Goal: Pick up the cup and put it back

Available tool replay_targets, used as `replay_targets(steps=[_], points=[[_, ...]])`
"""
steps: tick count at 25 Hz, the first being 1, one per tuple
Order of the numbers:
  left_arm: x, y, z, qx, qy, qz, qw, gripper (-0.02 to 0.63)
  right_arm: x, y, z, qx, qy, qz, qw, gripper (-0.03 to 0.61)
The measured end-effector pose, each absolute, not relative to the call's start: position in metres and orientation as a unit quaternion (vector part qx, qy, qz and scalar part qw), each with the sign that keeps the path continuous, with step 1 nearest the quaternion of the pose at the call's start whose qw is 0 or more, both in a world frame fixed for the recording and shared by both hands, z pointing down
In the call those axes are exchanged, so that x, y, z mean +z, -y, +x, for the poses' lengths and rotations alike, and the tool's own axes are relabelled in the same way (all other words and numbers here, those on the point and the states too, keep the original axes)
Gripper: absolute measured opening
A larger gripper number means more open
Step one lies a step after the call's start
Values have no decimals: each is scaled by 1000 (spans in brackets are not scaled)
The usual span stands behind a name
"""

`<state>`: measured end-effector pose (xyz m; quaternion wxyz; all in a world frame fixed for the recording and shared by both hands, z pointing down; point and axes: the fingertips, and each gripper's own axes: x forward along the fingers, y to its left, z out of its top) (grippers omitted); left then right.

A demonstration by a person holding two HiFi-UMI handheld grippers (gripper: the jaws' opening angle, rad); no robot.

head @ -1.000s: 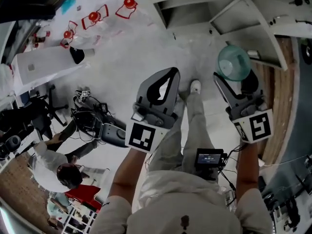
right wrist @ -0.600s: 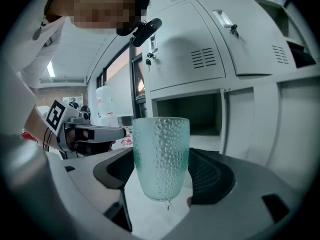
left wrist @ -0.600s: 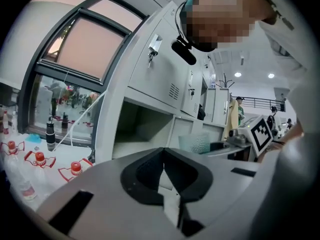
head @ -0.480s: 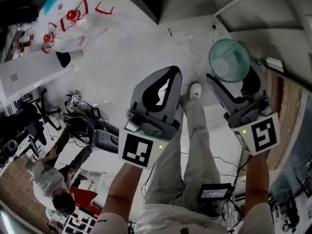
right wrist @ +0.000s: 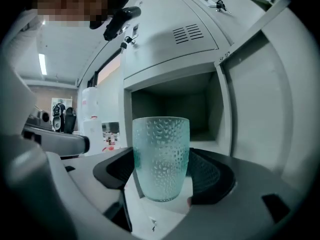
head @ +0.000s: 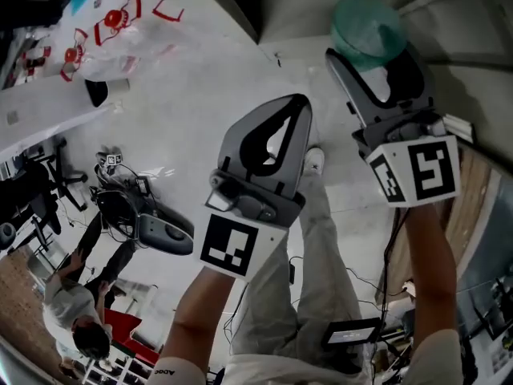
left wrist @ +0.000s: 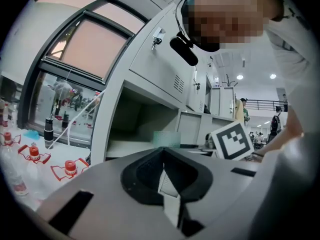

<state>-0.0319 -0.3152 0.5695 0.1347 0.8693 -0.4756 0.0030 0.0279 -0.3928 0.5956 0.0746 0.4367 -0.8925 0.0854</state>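
In the last 1 second the right gripper (head: 373, 62) has travelled up and forward, away from the person's body, and the cup (head: 367, 24) went with it. Its jaws are closed on the lower part of this green dimpled cup, 1 on each side, and the cup stands upright between them, in the air. In the right gripper view the open locker compartment (right wrist: 192, 109) is now directly behind the cup, with its door (right wrist: 265, 99) swung out to the right. I judge that the picking up is done and the putting back is under way. The cup has yet to go inside the compartment and be set down there. The left gripper (head: 282, 127) hangs lower, near the middle, with its jaws together and nothing between them, and it takes no part.
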Motion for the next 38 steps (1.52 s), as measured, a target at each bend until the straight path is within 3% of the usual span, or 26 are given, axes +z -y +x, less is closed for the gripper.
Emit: replay_targets(steps=[18,26,32,38], points=[[566,325,-62,-2,527,839,135,8,595,532,4,-5,860,505,65,344],[573,318,-56,6,519,842,144,8,601,547,-5,-15,854,514,76,344],[577,311,-52,11,512,846,148,8,622,544,-2,0,855,501,131,344],[583,304,-45,11,505,849,153,9,621,535,1,27,861,493,121,344]])
